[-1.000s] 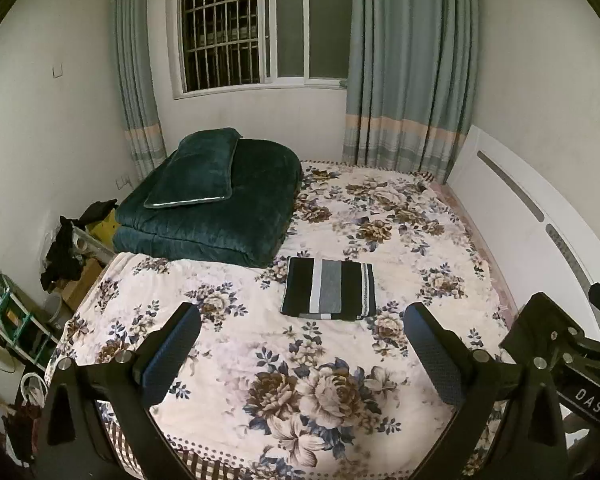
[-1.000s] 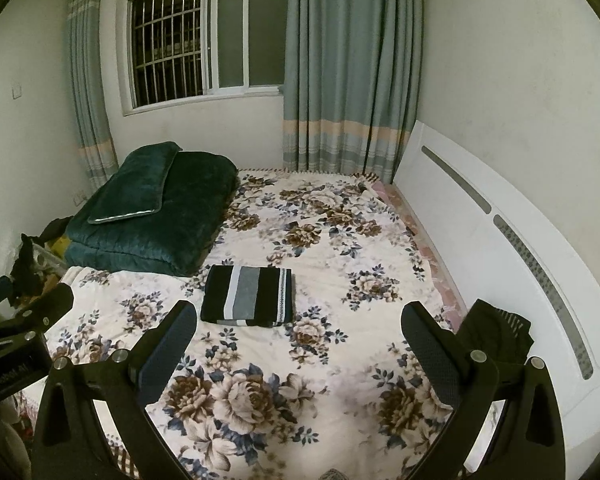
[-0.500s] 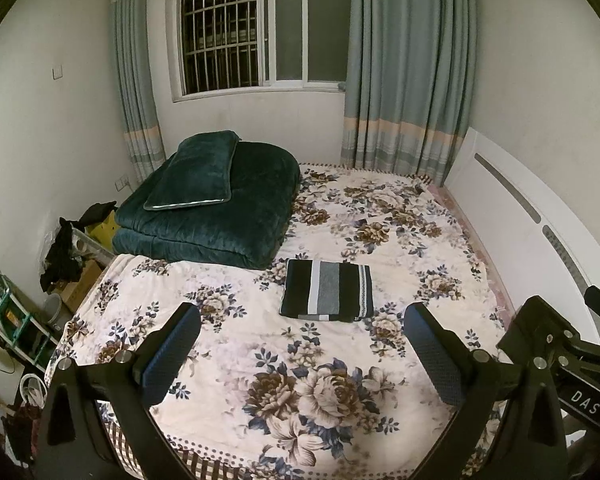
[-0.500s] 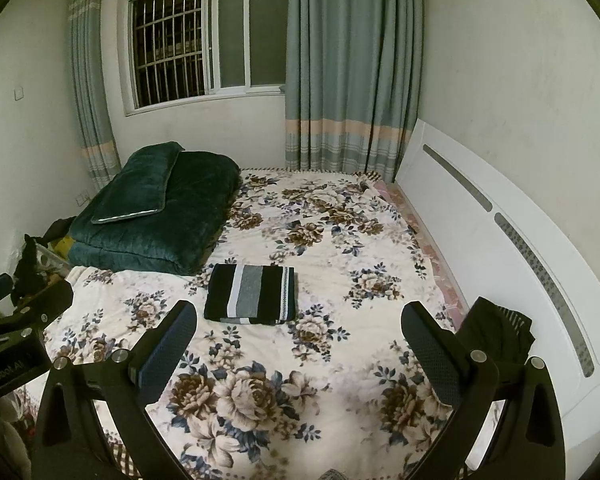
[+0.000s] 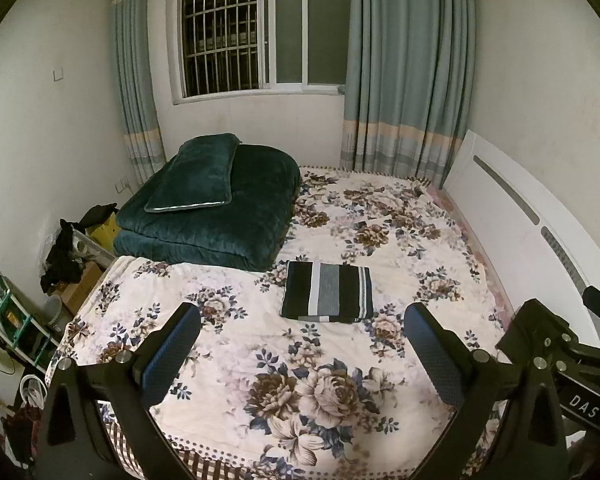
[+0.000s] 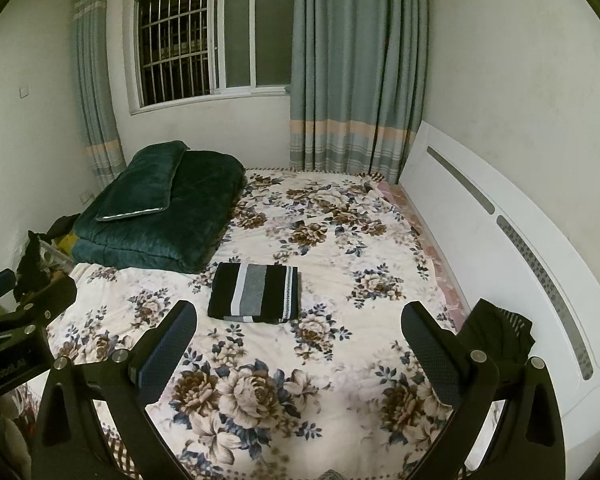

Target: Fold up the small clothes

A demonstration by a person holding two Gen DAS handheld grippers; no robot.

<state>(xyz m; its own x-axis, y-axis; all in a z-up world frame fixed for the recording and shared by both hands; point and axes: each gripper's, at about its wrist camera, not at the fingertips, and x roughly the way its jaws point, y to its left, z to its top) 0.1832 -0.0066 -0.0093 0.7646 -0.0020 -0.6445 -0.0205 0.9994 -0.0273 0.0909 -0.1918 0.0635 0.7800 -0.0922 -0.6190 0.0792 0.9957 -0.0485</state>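
Left tool [image 5: 300,344] and right tool [image 6: 298,344] both hang spread and empty above the bed's [image 5: 340,400] near end. Only the right view shows a dark garment [image 6: 500,332] heaped by the headboard [image 6: 500,248]. The striped cloth [image 5: 327,292] lies mid-bed, folded into a neat rectangle, just beside the green quilt [image 5: 220,220].

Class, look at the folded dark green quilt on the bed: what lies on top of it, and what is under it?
A matching green pillow lies on the green quilt. Under it shows the floral bedspread; whatever the quilt covers there cannot be seen.
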